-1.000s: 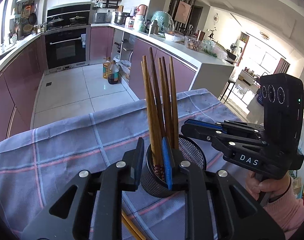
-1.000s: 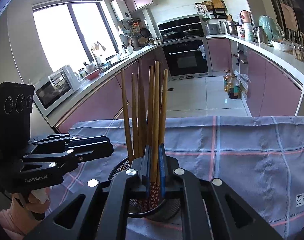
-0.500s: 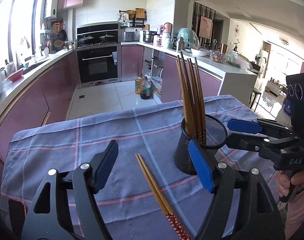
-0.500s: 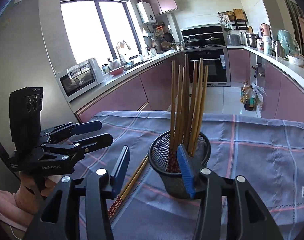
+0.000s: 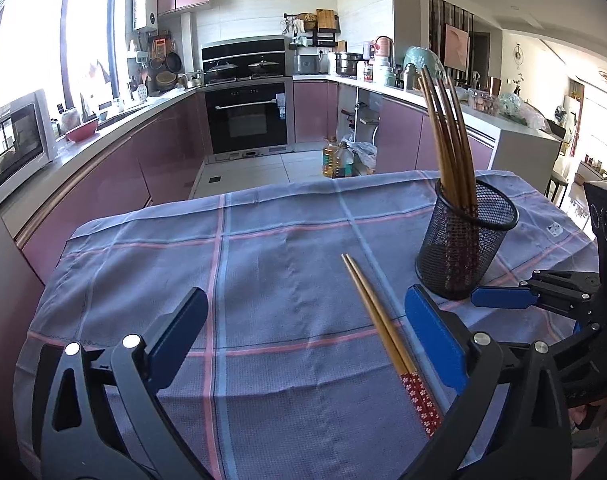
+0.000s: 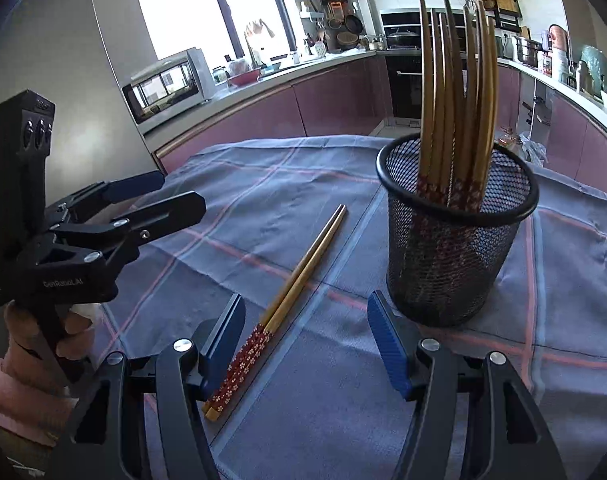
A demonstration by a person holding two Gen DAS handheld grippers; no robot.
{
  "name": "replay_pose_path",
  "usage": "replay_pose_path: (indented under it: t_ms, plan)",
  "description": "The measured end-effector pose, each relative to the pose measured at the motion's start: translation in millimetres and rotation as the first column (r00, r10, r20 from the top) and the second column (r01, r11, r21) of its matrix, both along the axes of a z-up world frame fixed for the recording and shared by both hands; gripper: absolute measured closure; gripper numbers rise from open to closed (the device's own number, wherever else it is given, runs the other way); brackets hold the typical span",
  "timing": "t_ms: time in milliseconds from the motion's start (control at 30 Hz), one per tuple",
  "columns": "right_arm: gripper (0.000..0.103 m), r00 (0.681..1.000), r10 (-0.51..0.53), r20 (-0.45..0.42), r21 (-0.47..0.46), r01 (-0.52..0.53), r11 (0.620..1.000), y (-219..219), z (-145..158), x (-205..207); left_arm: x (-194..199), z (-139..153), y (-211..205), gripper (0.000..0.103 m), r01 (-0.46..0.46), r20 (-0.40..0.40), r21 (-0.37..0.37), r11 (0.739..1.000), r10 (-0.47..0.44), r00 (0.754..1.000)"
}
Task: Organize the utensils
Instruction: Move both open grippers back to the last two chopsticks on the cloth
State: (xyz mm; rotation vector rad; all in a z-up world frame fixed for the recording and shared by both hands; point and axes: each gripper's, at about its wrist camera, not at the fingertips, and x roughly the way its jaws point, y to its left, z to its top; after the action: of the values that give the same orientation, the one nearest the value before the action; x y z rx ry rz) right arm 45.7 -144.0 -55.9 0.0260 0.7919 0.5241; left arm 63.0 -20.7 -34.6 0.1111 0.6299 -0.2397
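Observation:
A black mesh cup [image 5: 467, 240] [image 6: 459, 232] stands on the checked cloth with several wooden chopsticks [image 5: 447, 136] [image 6: 451, 92] upright in it. One loose pair of chopsticks [image 5: 383, 332] [image 6: 291, 296] with red flowered ends lies flat on the cloth beside the cup. My left gripper [image 5: 309, 332] [image 6: 171, 194] hangs over the cloth, its jaws opening wide, the pair low near its right finger and untouched. My right gripper [image 6: 305, 340] is opening too, with the pair's red ends near its left finger and nothing gripped. One of its fingers [image 5: 503, 298] shows by the cup's base.
The table under the blue and pink checked cloth [image 5: 263, 264] ends at a far edge above the kitchen floor. Purple cabinets, an oven [image 5: 247, 116] and a microwave [image 6: 167, 84] lie beyond. A person's hand in a pink sleeve [image 6: 23, 352] holds the left gripper.
Both grippers were shut around chopsticks in the cup; they have let go, opened and drawn back and down. The cup now stands farther off and the loose pair has come into view.

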Motion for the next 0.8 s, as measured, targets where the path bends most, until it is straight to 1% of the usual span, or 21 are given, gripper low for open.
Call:
replay_pose_path:
  t_ms: [67, 300, 467, 800]
  plan:
    - [0.042, 1.0, 0.004, -0.016, -0.007, -0.004, 1.0, 5, -5, 1, -1, -4, 1, 0.006, -0.013, -0.011, 0.008, 1.0, 0.013, 1.0]
    - [0.042, 1.0, -0.008, -0.028, -0.051, 0.006, 0.999, 13, -11, 3, -3, -17, 4, 0.006, -0.017, -0.051, 0.01, 1.0, 0.017, 0.999]
    - [0.042, 0.999, -0.021, -0.025, -0.086, 0.018, 0.996, 16, -14, 2, -3, -21, 5, 0.006, -0.023, -0.064, 0.01, 1.0, 0.024, 0.998]
    - [0.043, 0.999, -0.026, -0.033, -0.123, 0.021, 0.992, 23, -20, 2, -4, -29, 2, 0.006, -0.02, -0.085, 0.024, 1.0, 0.022, 0.996]
